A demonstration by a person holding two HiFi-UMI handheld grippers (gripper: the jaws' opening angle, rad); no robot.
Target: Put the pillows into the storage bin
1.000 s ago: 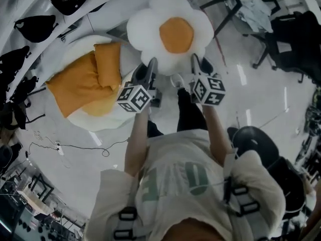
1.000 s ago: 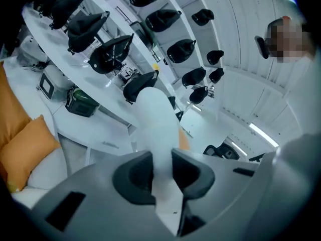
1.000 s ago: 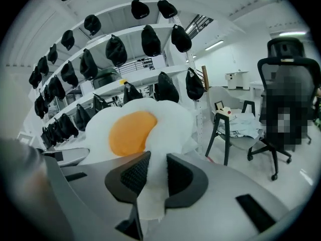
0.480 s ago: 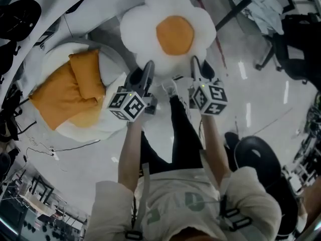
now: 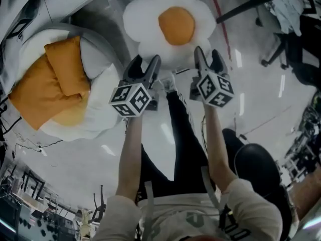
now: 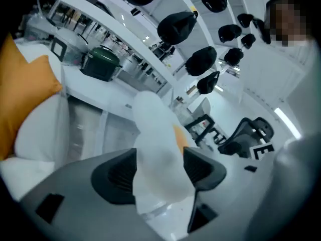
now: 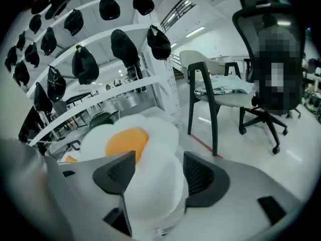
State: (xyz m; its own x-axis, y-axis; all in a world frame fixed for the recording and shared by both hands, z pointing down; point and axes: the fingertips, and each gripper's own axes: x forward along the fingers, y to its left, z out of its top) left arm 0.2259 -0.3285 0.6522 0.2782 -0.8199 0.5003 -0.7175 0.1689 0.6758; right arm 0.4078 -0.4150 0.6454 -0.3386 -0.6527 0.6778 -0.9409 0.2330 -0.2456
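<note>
Orange pillow (image 5: 50, 84) in storage bin (image 5: 111, 54); left tongs (image 5: 145, 64), right tongs (image 5: 206, 55) just parted, loose around flower pillow (image 5: 176, 25)

The floor (image 5: 75, 169) was pale, glossy and reflective, marked with a red line (image 5: 219, 19). The storage bin (image 5: 95, 32) stood on it, holding orange pillows (image 5: 47, 87) and white pillows (image 5: 88, 119). A swivel chair (image 7: 247, 44) and a black-legged chair (image 7: 210, 97) also stood there. A thin cable (image 5: 30, 141) lay near the bin.

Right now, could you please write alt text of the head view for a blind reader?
The left gripper and right gripper, jaws just opened, each straddle the near edge of a white flower pillow with an orange centre. To its left, orange pillows lie on a white cushion.
</note>
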